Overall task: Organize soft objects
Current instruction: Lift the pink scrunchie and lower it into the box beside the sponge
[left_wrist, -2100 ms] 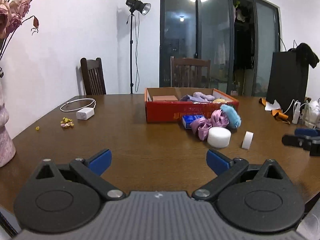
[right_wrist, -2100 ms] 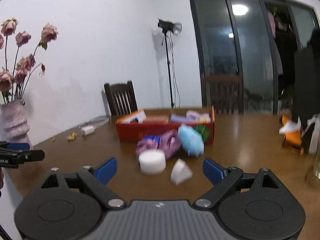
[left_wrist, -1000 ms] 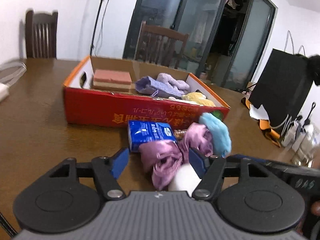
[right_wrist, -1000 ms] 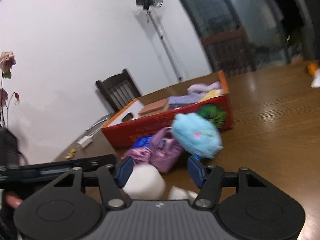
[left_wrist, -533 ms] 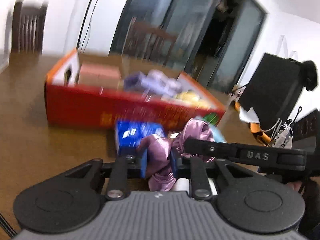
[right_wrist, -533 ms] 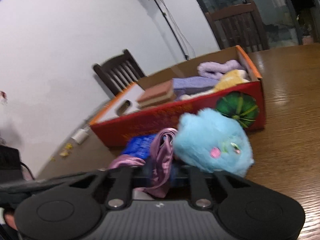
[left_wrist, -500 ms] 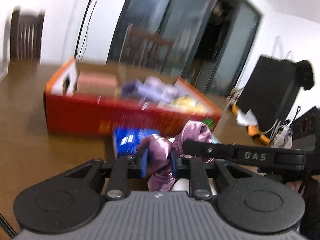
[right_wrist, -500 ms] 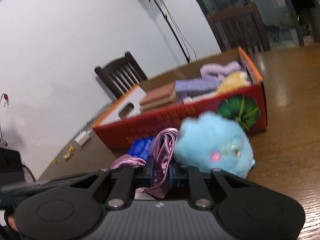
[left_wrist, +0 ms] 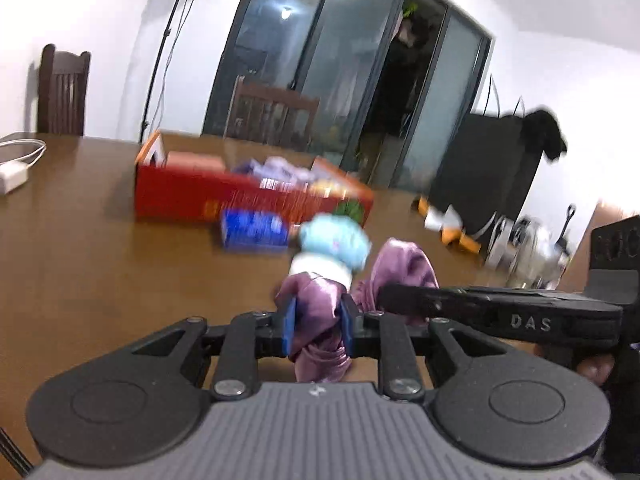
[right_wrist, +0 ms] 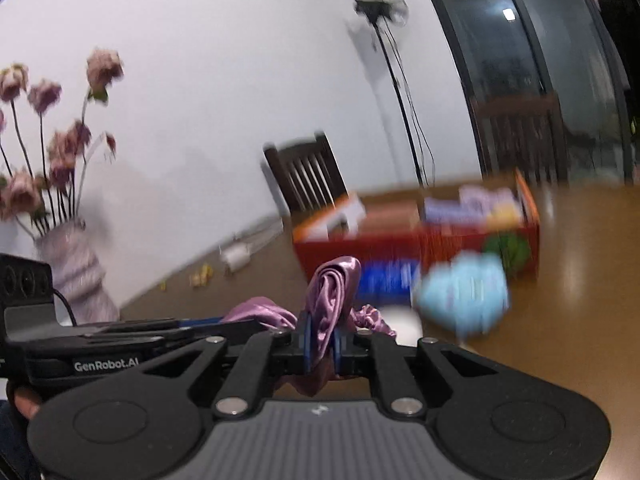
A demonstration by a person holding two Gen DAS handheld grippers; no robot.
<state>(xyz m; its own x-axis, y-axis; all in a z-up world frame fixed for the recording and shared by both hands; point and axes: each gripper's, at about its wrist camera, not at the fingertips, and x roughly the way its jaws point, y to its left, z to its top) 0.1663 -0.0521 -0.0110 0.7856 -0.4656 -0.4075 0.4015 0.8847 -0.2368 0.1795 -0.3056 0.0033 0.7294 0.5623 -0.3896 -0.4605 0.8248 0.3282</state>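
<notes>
**Both grippers clamp one purple satin cloth above the table**

The brown wooden table point(left_wrist: 80, 264) fills the lower half of both views. Toward its far side sits a red cardboard box point(left_wrist: 208, 196), open at the top, with blurred soft items inside: a pinkish-brown block at its left end, lilac fabric and something yellow further right. A green round print shows on the box's front near its right corner.

In front of the box lies a blue packet point(left_wrist: 254, 232), touching or just short of the box wall; the blur does not settle which. Just beside the packet, nearer the camera, is a fluffy light-blue plush point(left_wrist: 334, 242), and a white round foam piece point(left_wrist: 320, 270) shows directly below it in the left wrist view.

The purple satin cloth point(left_wrist: 316, 320) is nearest of all, stretched between the two grippers. The left gripper point(left_wrist: 316, 326) has its blue pads pressed tight on one bunched end of the cloth, which spills out above and below the jaws. The right gripper point(right_wrist: 320, 342) is pinched almost fully together on the other end, a fold standing up above its pads.

A vase of dried pink flowers point(right_wrist: 76, 272) stands at the table's left edge, with a white charger point(right_wrist: 236, 256) nearby.
</notes>
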